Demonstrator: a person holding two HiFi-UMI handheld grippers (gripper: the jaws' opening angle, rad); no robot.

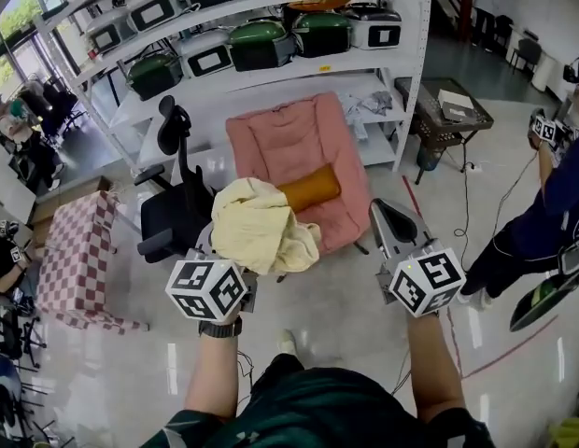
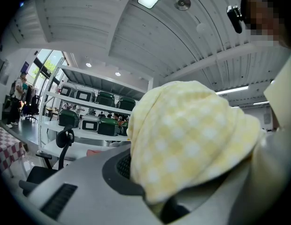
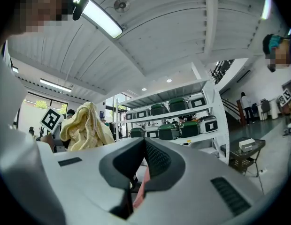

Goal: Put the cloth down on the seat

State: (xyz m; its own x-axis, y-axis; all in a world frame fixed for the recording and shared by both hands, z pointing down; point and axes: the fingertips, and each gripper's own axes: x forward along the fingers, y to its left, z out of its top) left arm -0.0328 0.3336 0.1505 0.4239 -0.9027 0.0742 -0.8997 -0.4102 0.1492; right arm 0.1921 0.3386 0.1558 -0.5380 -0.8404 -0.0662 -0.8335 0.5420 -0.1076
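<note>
A pale yellow checked cloth [image 1: 261, 227] hangs bunched over my left gripper [image 1: 226, 250], which is shut on it and held above the floor. The same cloth [image 2: 192, 139] fills the left gripper view and hides the jaw tips. Beyond the cloth, a pink padded seat [image 1: 303, 143] leans against the shelving, with an orange bolster [image 1: 309, 189] lying on it. My right gripper [image 1: 387, 220] is level with the left one, to the right of the cloth. Its jaws are shut with nothing held [image 3: 144, 143].
A black office chair [image 1: 173, 203] stands left of the pink seat. A red-and-white checked seat [image 1: 79, 259] is further left. White shelves [image 1: 271, 7] carry several green and grey cases. A small table [image 1: 448, 110] and a person [image 1: 551, 213] are at the right.
</note>
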